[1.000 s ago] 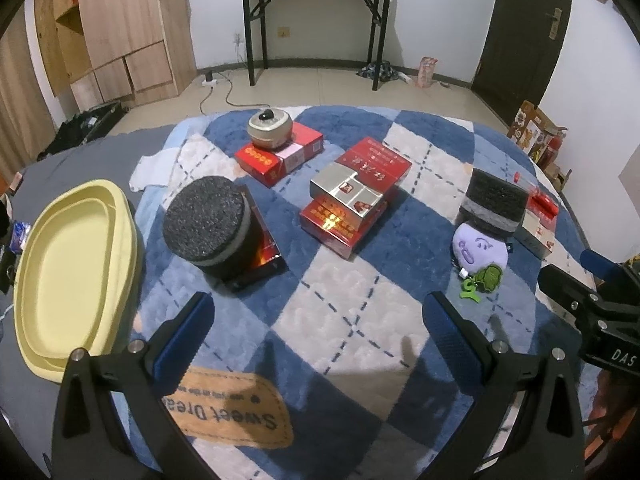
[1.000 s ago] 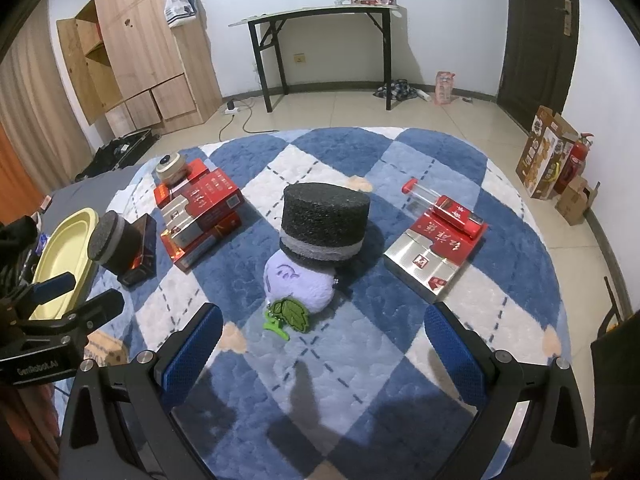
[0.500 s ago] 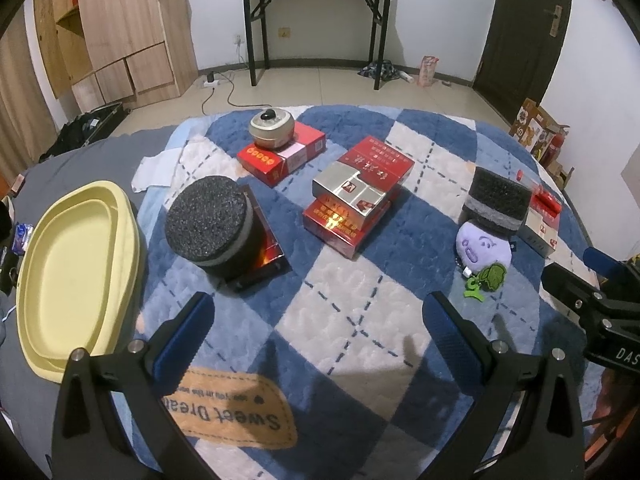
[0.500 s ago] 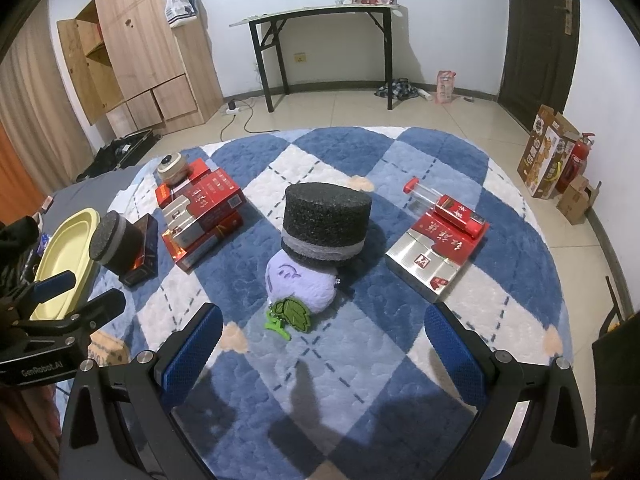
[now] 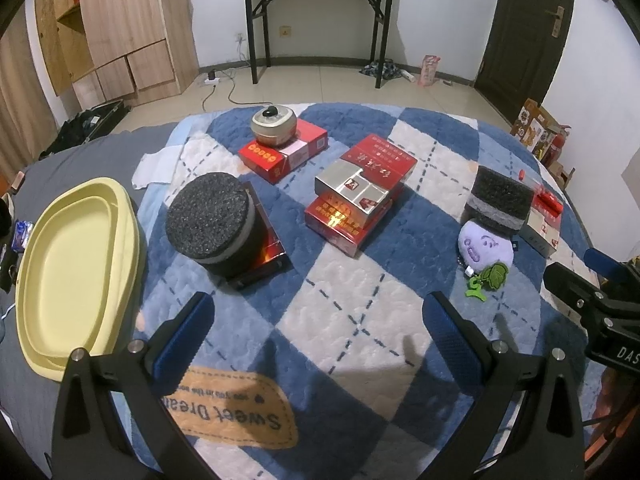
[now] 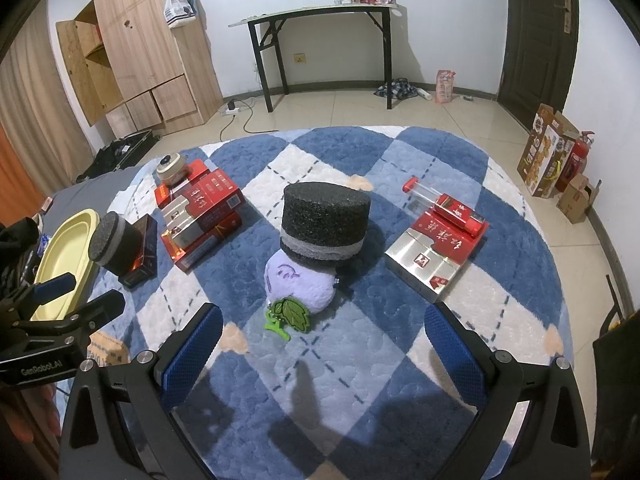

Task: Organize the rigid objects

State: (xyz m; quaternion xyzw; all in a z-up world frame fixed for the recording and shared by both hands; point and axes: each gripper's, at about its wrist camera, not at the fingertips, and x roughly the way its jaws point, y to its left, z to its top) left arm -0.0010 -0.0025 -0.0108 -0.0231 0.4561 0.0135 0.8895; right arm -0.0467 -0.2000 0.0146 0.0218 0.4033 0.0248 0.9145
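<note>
Both grippers hang over the near edge of a blue-and-white checked quilt (image 5: 352, 312), fingers spread wide and gripping nothing — the left gripper (image 5: 318, 332) and the right gripper (image 6: 322, 336) each show blue ribbed pads (image 5: 182, 336) well apart.

A tan patch (image 5: 228, 408) sewn on the quilt reads "Sweet Dream", upside down from the left wrist. The neighbouring gripper's body carries "GenRobot.AI" in the right wrist view, and the letters "DAS" show at the right edge of the left wrist view.

On the quilt, a stack of red-and-silver cartons (image 5: 358, 196) with Chinese characters sits in the middle. Far left of it, a small round tin (image 5: 274, 126) stands on a red box (image 5: 284, 152). Near left, a black foam cylinder (image 5: 214, 224) lies tilted on a dark glossy box (image 5: 266, 256). To the right, a second black foam cylinder (image 6: 324, 220) rests on top of a purple plush toy (image 6: 300, 284) with a green leaf tag (image 6: 292, 314). Further right lies another red-and-silver carton (image 6: 434, 254) with a clear red-capped tube (image 6: 440, 202) across its far end. A pale yellow oval tray (image 5: 76, 268) sits at the left edge.

Beyond — tiled floor, a black-legged folding table (image 6: 320, 16) against the white wall, a wooden wardrobe (image 6: 140, 48) at left, a dark door (image 6: 536, 32) at right, and cardboard boxes (image 6: 552, 152) beside a red fire extinguisher (image 6: 576, 160).
</note>
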